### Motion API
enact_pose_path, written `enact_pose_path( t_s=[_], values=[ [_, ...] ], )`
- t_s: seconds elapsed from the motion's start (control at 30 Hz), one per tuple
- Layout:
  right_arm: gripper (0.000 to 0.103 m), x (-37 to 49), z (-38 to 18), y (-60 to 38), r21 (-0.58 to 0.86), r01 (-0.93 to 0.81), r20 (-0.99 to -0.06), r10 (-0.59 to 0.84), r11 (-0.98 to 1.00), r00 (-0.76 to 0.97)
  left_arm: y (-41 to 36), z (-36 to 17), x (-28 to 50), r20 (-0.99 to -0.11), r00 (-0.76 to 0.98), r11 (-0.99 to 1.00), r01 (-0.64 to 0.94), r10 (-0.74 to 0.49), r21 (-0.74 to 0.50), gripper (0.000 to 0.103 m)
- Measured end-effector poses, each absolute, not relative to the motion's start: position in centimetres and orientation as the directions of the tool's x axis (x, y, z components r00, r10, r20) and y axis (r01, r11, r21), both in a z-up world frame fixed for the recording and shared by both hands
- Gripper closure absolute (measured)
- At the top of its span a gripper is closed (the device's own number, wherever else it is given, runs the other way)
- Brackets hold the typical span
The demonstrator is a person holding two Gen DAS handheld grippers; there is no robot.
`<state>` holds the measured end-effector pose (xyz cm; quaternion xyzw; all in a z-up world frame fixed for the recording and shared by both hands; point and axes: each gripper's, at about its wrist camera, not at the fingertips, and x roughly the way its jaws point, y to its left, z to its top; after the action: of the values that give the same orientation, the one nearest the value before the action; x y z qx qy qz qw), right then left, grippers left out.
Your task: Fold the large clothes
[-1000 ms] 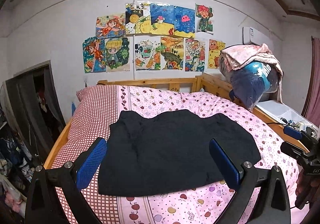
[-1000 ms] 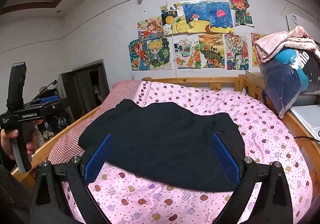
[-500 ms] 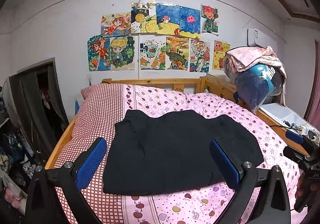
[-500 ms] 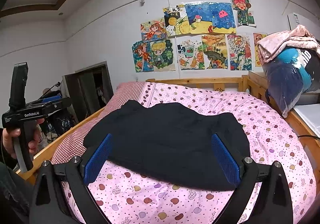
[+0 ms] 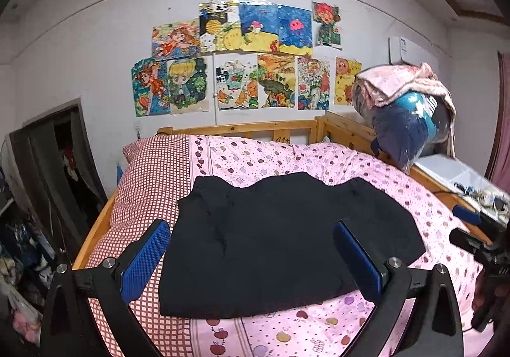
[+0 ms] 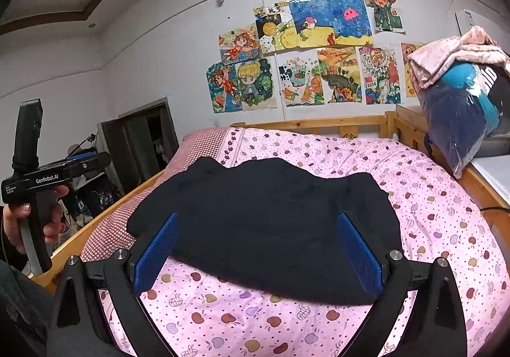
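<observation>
A large black garment [image 5: 280, 242] lies folded into a wide flat rectangle on the pink apple-print bed [image 5: 287, 159]; it also shows in the right wrist view [image 6: 271, 223]. My left gripper [image 5: 251, 258] is open and empty, held above the bed's near edge, short of the garment. My right gripper [image 6: 258, 255] is open and empty, held above the garment's near right side. In the left wrist view the right gripper's body [image 5: 478, 239] shows at the right edge. In the right wrist view the left gripper's body [image 6: 41, 178] is held up in a hand at the left.
The wooden bed frame [image 5: 242, 127] runs behind and along both sides. A bagged bundle with a pink cloth on top [image 5: 404, 115] sits on the right rail by a white surface [image 5: 452, 172]. A dark cluttered doorway [image 5: 54, 159] stands left. Drawings [image 5: 242, 60] cover the wall.
Both grippers have drawn back and risen slightly, so the garment sits a little lower and farther in view. The garment has not moved. Both stay open.
</observation>
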<state>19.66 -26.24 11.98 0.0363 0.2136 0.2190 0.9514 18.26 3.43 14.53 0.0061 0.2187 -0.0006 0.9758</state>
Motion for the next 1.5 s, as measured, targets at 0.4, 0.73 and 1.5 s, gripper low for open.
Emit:
enact_pose_path(
  t_s=[0.4, 0.73, 1.5],
  values=[
    [0.006, 19.8, 9.3, -26.3, 0.192, -0.377, -0.41, 0.423, 0.906, 0.808, 3.3, 13.3, 18.7, -0.467, 0.884, 0.992, 0.062, -0.002, 0.113, 0.0],
    [0.006, 19.0, 7.6, -25.2, 0.167, -0.386, -0.429, 0.419, 0.907, 0.8, 1.6, 10.2, 16.7, -0.449, 0.893, 1.0, 0.019, -0.025, -0.018, 0.0],
    [0.006, 15.7, 4.3, -21.4, 0.08, -0.361, -0.368, 0.364, 0.929, 0.855, 1.3, 3.2, 12.5, -0.358, 0.932, 0.996, -0.078, 0.063, -0.03, 0.0]
  ],
)
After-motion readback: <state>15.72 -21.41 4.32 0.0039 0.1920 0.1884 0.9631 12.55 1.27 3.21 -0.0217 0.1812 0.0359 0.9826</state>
